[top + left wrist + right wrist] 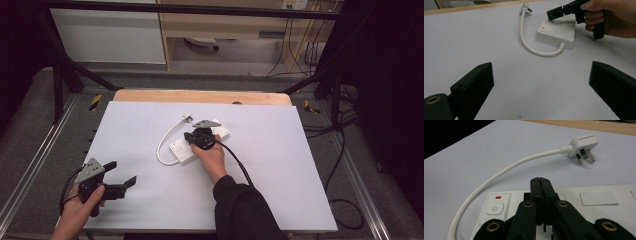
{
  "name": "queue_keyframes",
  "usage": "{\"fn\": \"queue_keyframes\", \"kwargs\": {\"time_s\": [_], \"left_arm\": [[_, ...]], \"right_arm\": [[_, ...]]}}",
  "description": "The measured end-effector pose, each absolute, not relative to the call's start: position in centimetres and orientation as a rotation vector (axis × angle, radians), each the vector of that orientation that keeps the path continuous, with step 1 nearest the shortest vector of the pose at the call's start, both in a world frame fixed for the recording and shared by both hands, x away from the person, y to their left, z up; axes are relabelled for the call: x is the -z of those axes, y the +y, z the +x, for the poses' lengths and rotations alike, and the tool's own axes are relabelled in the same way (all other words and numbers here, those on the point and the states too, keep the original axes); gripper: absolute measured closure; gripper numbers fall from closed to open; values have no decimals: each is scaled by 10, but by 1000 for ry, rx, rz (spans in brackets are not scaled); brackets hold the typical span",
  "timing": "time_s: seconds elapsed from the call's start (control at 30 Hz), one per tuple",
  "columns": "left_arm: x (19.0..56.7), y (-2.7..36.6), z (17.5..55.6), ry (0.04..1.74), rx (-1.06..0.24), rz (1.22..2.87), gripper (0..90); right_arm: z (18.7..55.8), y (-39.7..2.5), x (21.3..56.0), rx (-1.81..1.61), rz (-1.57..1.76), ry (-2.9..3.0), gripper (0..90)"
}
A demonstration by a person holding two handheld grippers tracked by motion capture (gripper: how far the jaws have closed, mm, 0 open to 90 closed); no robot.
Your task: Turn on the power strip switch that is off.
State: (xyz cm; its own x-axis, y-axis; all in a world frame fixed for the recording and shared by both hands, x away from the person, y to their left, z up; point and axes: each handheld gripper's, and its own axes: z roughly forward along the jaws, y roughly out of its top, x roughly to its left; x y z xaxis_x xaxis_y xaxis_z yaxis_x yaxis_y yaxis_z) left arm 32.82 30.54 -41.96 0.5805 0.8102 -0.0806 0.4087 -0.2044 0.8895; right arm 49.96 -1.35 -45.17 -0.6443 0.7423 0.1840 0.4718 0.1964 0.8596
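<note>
A white power strip (184, 151) lies mid-board, and its short cord (165, 141) loops left and back to a three-pin plug (187, 118). My right gripper (190, 135) hovers over the strip with its jaws pressed together and nothing between them. In the right gripper view the shut tips (541, 182) sit just above the strip (599, 197), right of its power button (495, 208); the plug (584, 146) lies beyond. My left gripper (121, 172) stands open near the front left. Its wide-apart jaws frame bare board in the left gripper view (541, 75), with the strip (556, 33) farther off.
The white board (280, 170) rests on a wooden table whose edge (200, 96) shows at the back. Black frame bars and cables run along the floor at both sides. A trailing cable (240, 165) leaves the right gripper toward the front.
</note>
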Motion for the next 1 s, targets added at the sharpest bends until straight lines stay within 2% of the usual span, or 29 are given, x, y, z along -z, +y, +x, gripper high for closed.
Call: {"fn": "queue_keyframes", "kwargs": {"time_s": [1.0], "left_arm": [[420,305,328,990,-508,1833,57]], "right_arm": [[498,-14,454,-1444,1156,2183,900]]}}
